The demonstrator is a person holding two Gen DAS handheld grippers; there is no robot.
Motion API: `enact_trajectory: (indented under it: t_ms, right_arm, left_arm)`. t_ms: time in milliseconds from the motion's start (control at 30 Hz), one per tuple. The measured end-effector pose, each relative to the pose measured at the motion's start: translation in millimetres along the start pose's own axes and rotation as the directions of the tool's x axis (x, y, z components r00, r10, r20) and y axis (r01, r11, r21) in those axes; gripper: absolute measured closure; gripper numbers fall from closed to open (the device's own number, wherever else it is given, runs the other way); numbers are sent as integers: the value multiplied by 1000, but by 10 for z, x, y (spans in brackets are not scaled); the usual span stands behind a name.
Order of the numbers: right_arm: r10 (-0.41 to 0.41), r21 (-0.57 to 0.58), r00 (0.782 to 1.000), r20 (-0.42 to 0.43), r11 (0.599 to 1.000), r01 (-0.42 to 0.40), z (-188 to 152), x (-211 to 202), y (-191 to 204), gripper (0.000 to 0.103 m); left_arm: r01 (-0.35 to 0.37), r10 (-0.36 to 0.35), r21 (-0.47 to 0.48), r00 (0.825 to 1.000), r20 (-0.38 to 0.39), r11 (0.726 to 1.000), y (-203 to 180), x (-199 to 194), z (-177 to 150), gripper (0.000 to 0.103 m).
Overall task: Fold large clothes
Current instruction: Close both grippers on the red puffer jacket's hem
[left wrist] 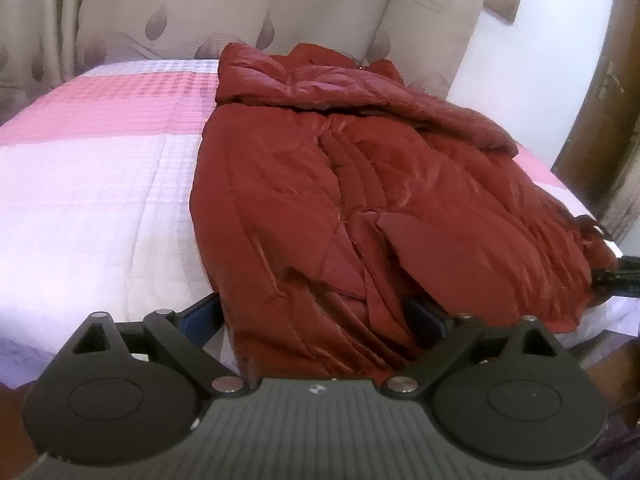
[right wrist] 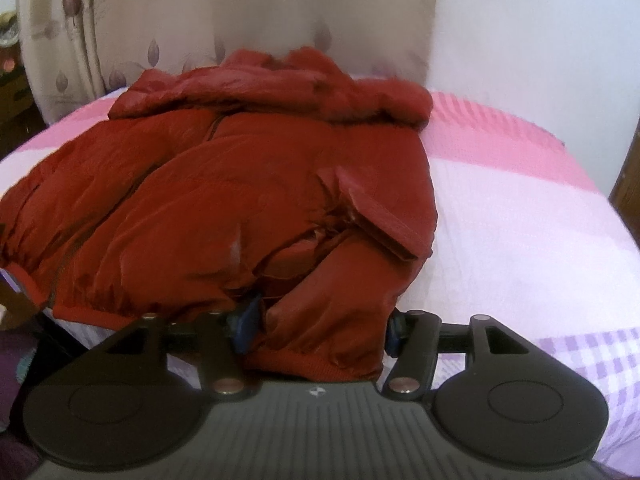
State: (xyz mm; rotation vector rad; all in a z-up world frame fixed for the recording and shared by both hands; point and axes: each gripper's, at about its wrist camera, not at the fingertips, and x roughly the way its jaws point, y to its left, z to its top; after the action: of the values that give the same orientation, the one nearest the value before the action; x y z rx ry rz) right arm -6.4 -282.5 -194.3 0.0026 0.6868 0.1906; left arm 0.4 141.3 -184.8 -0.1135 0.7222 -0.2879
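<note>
The red padded jacket [left wrist: 340, 184] lies flat on the pink-and-white checked bed cover [left wrist: 100, 184], its sleeves already folded in; the hem-to-collar fold appears next, requiring both ends to lift together. The left gripper [left wrist: 316, 312] and right gripper [right wrist: 320, 324] stand apart, each straddling the hem. Leaf-print curtains [left wrist: 168, 12] hang behind.

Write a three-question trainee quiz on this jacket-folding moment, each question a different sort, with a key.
1. True or false: the red jacket lies on the bed.
2. Multiple choice: fabric sits between the jaws of A) the left gripper only, B) the right gripper only, C) both.
3. Fill in: the bed cover is checked pink and ____.

Key: 1 true; 2 C; 3 white.
</note>
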Motion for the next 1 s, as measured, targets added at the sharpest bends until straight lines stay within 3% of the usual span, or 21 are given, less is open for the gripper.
enact_trajectory:
  t_ms: [100,167,200,233,300,333,433,600,700,767,833,867,933,967,1000]
  right_arm:
    - [56,73,998,-3,996,-56,-36,16,-137,42]
    - [119,126,993,17,985,-120,-83,22,-249,40]
    - [142,137,989,29,980,-145,-97,16,-290,43]
    - [170,154,985,39,973,-174,-99,13,-331,53]
    - [230,212,971,62,948,-238,-110,2,-426,64]
    - [257,244,963,76,932,-268,-124,-10,-471,67]
    - [306,310,945,112,893,-326,-161,-45,-558,73]
    - [367,399,916,163,824,-401,-205,-112,-703,78]
    - [366,392,919,147,832,-394,-220,-109,-723,78]
    - [381,428,915,134,811,-400,-238,-58,-781,76]
    - [381,452,916,126,800,-395,-240,-27,-827,67]
    - [389,461,912,128,791,-402,-242,-5,-845,61]
    - [417,478,895,157,761,-439,-256,3,-841,46]
    - [420,480,893,159,758,-442,-238,27,-825,46]
    - [424,475,893,154,761,-443,-218,54,-801,46]
  left_arm:
    - [12,-12,10,1000,7,1000,5,0,-3,9]
    - [14,-14,24,1000,23,1000,0,-2,-3,16]
    - [11,-11,25,999,33,1000,0,-11,4,35]
    - [12,-13,16,999,35,1000,8,-22,29,54]
    - [29,-27,-32,999,42,999,49,-64,82,72]
    - [36,-34,-50,998,48,998,67,-89,108,77]
    - [35,-32,-70,998,56,997,75,-149,154,81]
    - [40,-33,-88,997,74,995,76,-245,170,82]
    - [31,-27,-61,997,72,998,100,-233,146,73]
    - [26,-22,-61,998,55,998,142,-198,138,58]
    - [2,0,-63,999,34,998,184,-162,139,12]
    - [3,0,-77,999,42,997,216,-168,128,7]
    - [33,-28,-118,999,40,992,266,-137,130,12]
    - [63,-61,-125,998,23,990,264,-98,145,17]
    - [98,-100,-118,995,-13,988,238,-36,163,43]
